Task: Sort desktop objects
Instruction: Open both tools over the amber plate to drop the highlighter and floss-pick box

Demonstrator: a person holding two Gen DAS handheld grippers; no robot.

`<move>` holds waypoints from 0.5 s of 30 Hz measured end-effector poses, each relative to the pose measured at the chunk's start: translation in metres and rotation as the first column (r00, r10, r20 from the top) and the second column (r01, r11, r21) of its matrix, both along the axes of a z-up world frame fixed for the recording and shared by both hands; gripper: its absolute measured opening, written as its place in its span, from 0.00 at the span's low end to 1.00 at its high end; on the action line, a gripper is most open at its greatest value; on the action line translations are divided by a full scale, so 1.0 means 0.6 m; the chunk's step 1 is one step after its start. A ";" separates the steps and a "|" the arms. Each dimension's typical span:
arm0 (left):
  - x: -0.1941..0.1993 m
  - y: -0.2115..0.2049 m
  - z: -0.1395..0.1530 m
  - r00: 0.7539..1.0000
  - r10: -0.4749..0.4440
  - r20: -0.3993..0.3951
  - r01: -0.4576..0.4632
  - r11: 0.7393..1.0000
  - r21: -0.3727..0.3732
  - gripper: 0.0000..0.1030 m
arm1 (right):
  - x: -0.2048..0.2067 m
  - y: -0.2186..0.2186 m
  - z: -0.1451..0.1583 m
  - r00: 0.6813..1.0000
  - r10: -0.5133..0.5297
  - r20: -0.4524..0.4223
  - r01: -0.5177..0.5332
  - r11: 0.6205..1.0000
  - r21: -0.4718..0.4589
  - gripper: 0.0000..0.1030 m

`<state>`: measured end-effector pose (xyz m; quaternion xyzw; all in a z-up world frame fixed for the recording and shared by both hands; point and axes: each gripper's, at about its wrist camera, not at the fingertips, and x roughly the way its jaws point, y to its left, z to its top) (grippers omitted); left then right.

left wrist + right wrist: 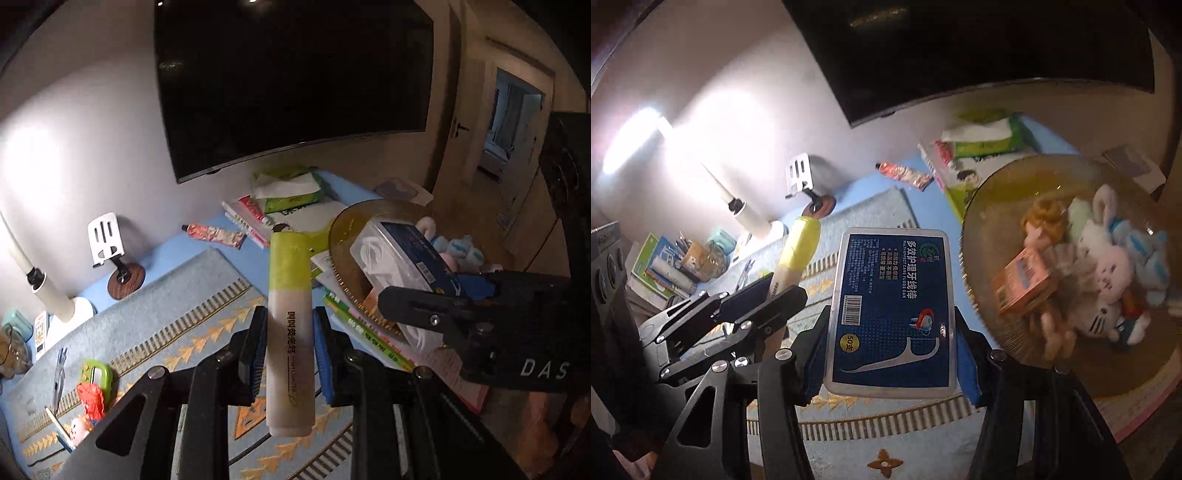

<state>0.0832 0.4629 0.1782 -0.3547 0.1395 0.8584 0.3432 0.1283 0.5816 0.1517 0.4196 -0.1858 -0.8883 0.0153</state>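
My left gripper (pixel 289 332) is shut on a yellow-capped highlighter (pixel 290 314) and holds it above the blue mat (pixel 177 317). It also shows in the right wrist view (pixel 798 254), held by the left gripper (pixel 764 295). My right gripper (pixel 890 354) is shut on a blue dental floss box (pixel 892 310), just left of the amber glass bowl (pixel 1008 184). In the left wrist view the floss box (pixel 402 258) and right gripper (pixel 413 306) hang over the bowl (pixel 354 225). The bowl holds plush toys (pixel 1108 266), a doll and an orange box (pixel 1023 284).
A tissue pack (pixel 291 188), a tube (pixel 218 234), books (pixel 369 332), a phone stand (pixel 110 251), a lamp (pixel 48 291), a pen (pixel 59 373) and small toys (pixel 92 391) lie around the desk. A pen cup and booklets (pixel 683 262) stand at the left. A dark screen (pixel 295 81) is behind.
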 end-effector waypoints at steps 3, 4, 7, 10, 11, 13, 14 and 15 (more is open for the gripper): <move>-0.003 0.065 0.009 0.998 -0.058 0.007 0.058 0.998 0.026 0.20 | 0.007 0.061 0.030 0.997 -0.056 -0.049 0.058 0.998 0.029 0.56; -0.007 0.089 0.007 0.997 -0.077 0.017 0.076 0.997 0.033 0.20 | 0.010 0.084 0.039 0.995 -0.081 -0.061 0.084 0.996 0.034 0.56; -0.023 0.154 -0.007 0.990 -0.117 0.075 0.112 0.992 0.060 0.20 | 0.010 0.155 0.052 0.984 -0.164 -0.074 0.168 0.984 0.060 0.56; -0.047 0.206 -0.032 0.982 -0.122 0.147 0.112 0.991 0.069 0.20 | 0.010 0.220 0.044 0.969 -0.239 -0.057 0.243 0.968 0.070 0.56; -0.054 0.220 -0.042 0.980 -0.115 0.163 0.106 0.992 0.063 0.20 | 0.010 0.237 0.039 0.965 -0.258 -0.047 0.261 0.962 0.080 0.56; -0.067 0.239 -0.063 0.975 -0.099 0.198 0.089 0.994 0.057 0.20 | 0.013 0.264 0.028 0.959 -0.281 -0.033 0.283 0.955 0.088 0.56; -0.072 0.246 -0.072 0.973 -0.090 0.213 0.081 0.995 0.055 0.20 | 0.012 0.274 0.021 0.958 -0.287 -0.025 0.288 0.953 0.091 0.56; -0.076 0.249 -0.080 0.972 -0.081 0.222 0.071 0.996 0.053 0.20 | 0.010 0.281 0.014 0.958 -0.288 -0.015 0.288 0.953 0.096 0.56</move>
